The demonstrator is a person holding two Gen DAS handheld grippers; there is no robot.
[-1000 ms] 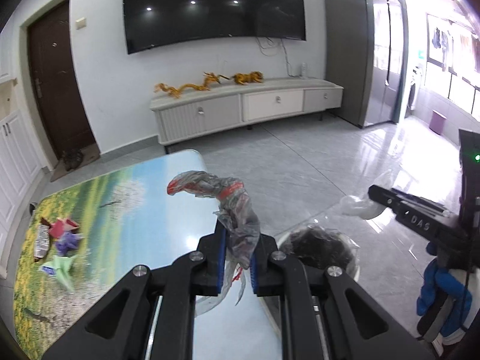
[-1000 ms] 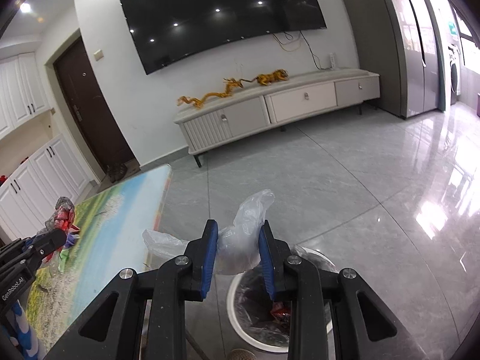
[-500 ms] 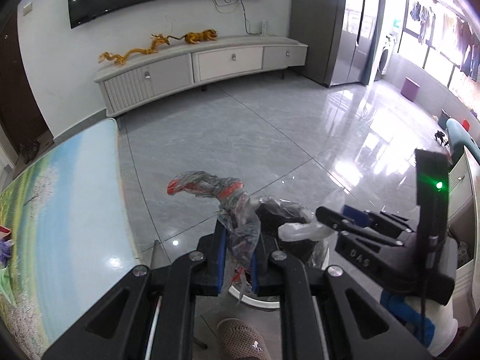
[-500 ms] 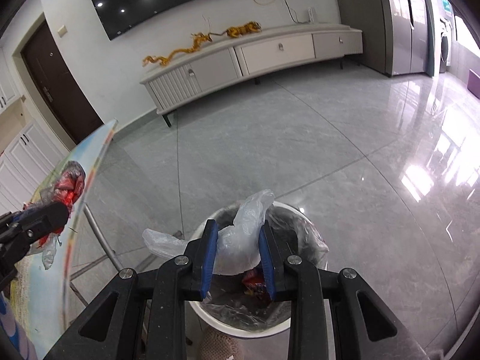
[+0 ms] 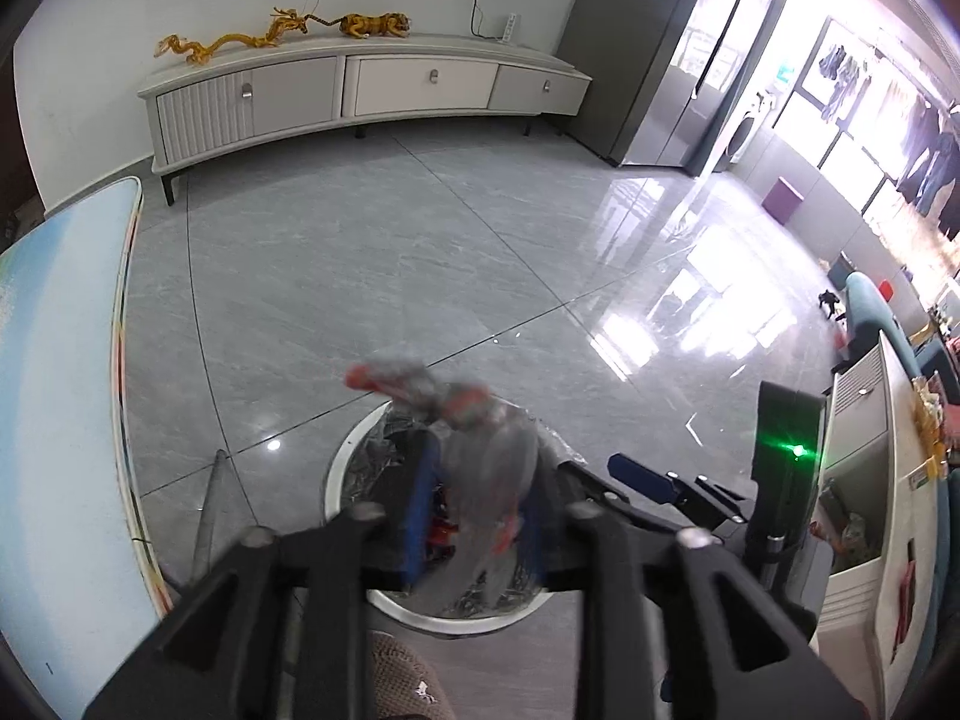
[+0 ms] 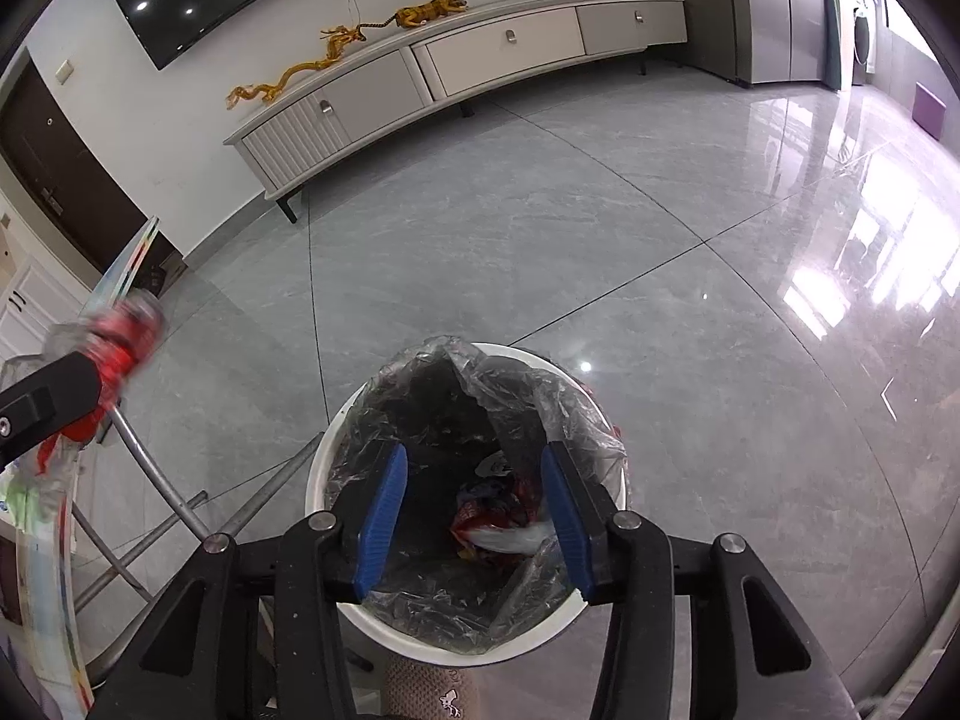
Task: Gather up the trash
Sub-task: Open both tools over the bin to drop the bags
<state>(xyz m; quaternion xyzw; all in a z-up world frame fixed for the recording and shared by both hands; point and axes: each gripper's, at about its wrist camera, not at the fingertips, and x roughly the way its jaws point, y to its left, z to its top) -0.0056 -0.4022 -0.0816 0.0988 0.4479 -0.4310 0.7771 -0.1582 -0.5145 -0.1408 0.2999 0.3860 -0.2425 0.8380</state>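
my right gripper (image 6: 474, 516) hangs over the white bin (image 6: 420, 639), jaws opening with nothing between them. crumpled wrappers (image 6: 498, 516) lie inside (on the clear liner (image 6: 540, 396)). left gripper (image 6: 36, 414) carries red-and-clear plastic (image 6: 117, 342).

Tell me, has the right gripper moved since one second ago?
Yes. The right gripper has come down over the white trash bin; its jaws are opening with nothing between them, and the TV cabinet has shifted up in its view.

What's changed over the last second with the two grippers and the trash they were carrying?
Both grippers came down over the bin. The right gripper let go its clear bag; its opening jaws are empty. The left gripper is opening, red-and-clear wrapper still between its jaws. The bin stayed put.
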